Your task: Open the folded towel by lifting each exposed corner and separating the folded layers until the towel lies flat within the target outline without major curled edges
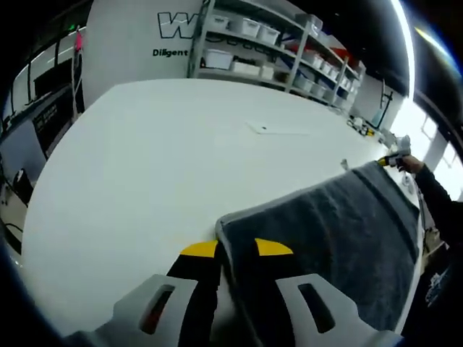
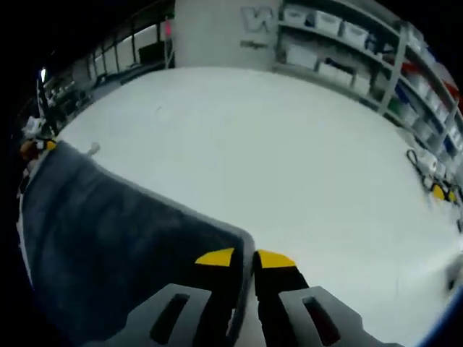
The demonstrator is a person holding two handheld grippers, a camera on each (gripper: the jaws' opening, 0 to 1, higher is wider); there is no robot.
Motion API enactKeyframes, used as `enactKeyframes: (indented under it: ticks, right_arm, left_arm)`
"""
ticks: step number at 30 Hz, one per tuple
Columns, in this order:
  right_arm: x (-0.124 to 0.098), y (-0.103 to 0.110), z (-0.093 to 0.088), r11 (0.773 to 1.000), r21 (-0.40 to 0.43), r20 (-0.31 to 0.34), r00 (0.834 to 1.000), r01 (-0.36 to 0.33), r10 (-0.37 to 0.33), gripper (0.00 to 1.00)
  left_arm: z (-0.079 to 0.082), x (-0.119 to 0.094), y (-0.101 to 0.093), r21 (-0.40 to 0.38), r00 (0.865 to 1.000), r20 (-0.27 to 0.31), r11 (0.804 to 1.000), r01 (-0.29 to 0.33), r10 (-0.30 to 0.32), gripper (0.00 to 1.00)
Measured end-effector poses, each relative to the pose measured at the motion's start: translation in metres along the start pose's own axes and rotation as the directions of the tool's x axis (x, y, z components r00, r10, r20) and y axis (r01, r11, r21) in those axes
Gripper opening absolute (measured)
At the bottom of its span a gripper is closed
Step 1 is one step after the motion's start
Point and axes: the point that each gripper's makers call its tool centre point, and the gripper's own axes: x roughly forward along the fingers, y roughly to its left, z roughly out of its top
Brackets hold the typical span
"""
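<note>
A dark grey towel (image 1: 340, 224) hangs stretched between both grippers above the white table (image 1: 159, 166). My left gripper (image 1: 236, 249) is shut on one corner, the cloth edge pinched between its yellow-tipped jaws. In the left gripper view the towel's far corner is held by the right gripper (image 1: 388, 160), with a dark sleeve (image 1: 438, 195) behind it. In the right gripper view the towel (image 2: 108, 231) runs off to the left. My right gripper (image 2: 244, 258) is shut on its near corner, and the left gripper (image 2: 34, 148) holds the far end.
Shelves with white bins (image 1: 275, 43) line the back wall beside a white panel with lettering (image 1: 173, 32). A small flat sheet (image 1: 264, 129) lies far out on the table. Cables and yellow items (image 2: 432, 181) sit at the table's right edge.
</note>
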Motion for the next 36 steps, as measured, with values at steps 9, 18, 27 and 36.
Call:
enactKeyframes:
  ticks: [9, 18, 27, 36]
  right_arm:
    - [0.001, 0.005, -0.001, 1.0, -0.023, 0.012, 1.0, -0.011, 0.011, 0.02]
    - [0.002, 0.004, -0.001, 1.0, 0.016, 0.03, 0.999, -0.016, 0.016, 0.01]
    - [0.008, -0.01, 0.004, 1.0, 0.028, 0.049, 0.999, -0.005, 0.003, 0.01]
    - [0.012, -0.022, 0.007, 0.999, 0.037, 0.06, 0.998, -0.004, 0.002, 0.01]
  left_arm:
    - [-0.003, -0.002, 0.008, -0.035, 1.0, 0.02, 0.999, -0.012, 0.012, 0.01]
    - [0.0, -0.004, 0.02, -0.063, 0.998, 0.053, 0.998, -0.018, 0.021, 0.0]
    - [-0.001, -0.002, 0.029, -0.08, 0.999, 0.049, 0.997, -0.019, 0.023, 0.0]
    - [0.0, -0.004, 0.03, -0.071, 0.998, 0.055, 0.997, -0.008, 0.012, 0.0]
